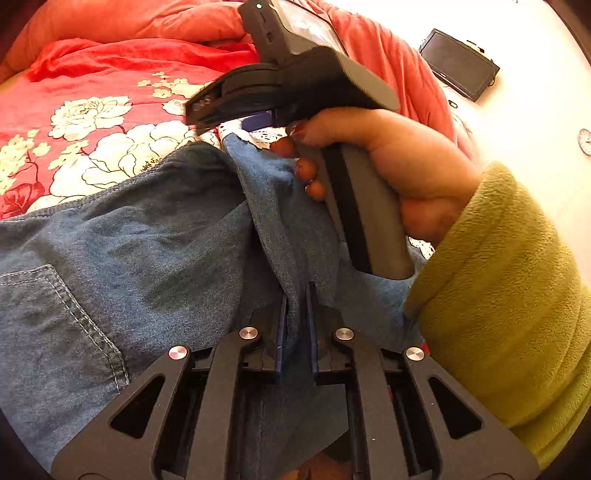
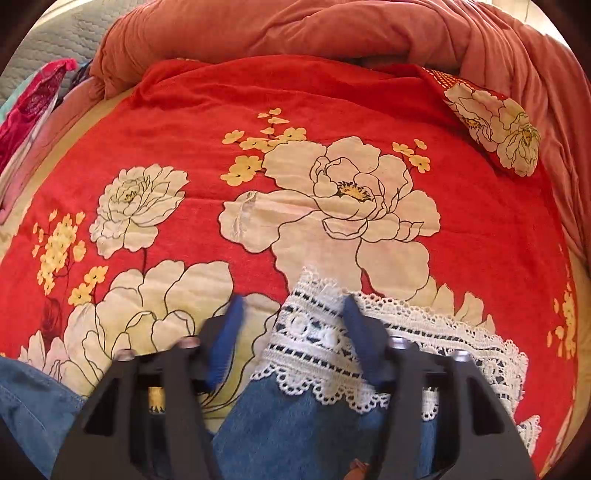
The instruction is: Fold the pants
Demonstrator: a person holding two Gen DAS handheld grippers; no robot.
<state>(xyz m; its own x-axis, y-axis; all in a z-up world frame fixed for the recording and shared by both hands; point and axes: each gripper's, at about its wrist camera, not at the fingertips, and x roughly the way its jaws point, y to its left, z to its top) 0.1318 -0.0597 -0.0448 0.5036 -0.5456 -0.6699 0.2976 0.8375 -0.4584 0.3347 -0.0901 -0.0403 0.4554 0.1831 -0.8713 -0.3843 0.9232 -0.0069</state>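
Blue denim pants (image 1: 147,236) lie on a red floral bedspread (image 1: 85,122); a back pocket shows at the left. My left gripper (image 1: 296,295) is shut on a raised fold of the denim. The right gripper's body (image 1: 295,77) shows in the left wrist view, held by a hand just beyond that fold. In the right wrist view my right gripper (image 2: 291,306) is open, its blue fingers (image 2: 229,332) straddling the white lace hem (image 2: 314,332) of a pant leg (image 2: 277,424) without closing on it.
A rolled orange-red quilt (image 2: 295,29) lies along the far side of the bed. A dark screen (image 1: 458,62) hangs on the white wall at the right. Pink cloth (image 2: 33,99) lies at the bed's left edge.
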